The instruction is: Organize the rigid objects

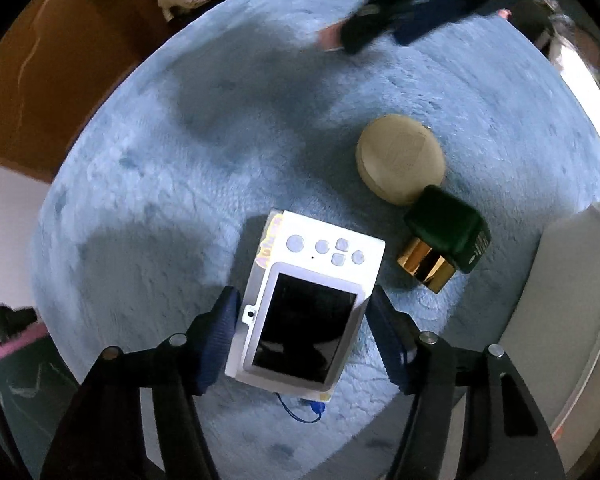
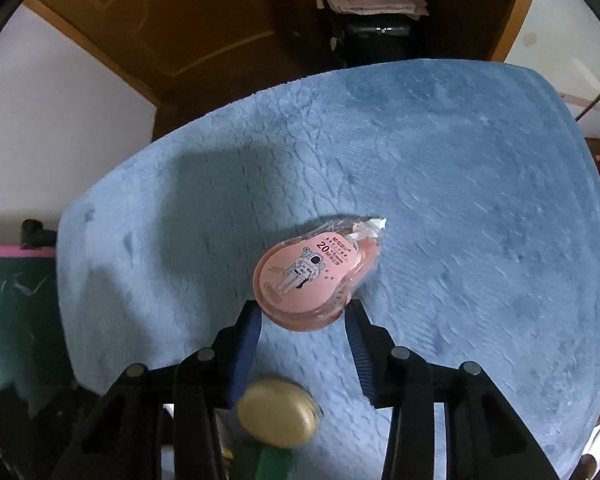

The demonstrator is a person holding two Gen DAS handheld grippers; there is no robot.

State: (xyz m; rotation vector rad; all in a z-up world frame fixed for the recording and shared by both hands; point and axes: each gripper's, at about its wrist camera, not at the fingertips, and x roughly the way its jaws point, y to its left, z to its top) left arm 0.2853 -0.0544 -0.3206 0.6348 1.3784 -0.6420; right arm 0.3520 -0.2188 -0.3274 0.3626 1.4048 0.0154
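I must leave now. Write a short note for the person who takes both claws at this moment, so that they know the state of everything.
Left claw: fingers on both sides of the white camera, which lies screen up on the blue mat; a firm grip is not certain.
Right claw: shut on the pink correction tape, still in its clear wrapper.
Beside the camera: a round tan case touching a green bottle with gold cap.
Done: nothing visibly sorted yet.
Left: place tape and camera, then the case and bottle.
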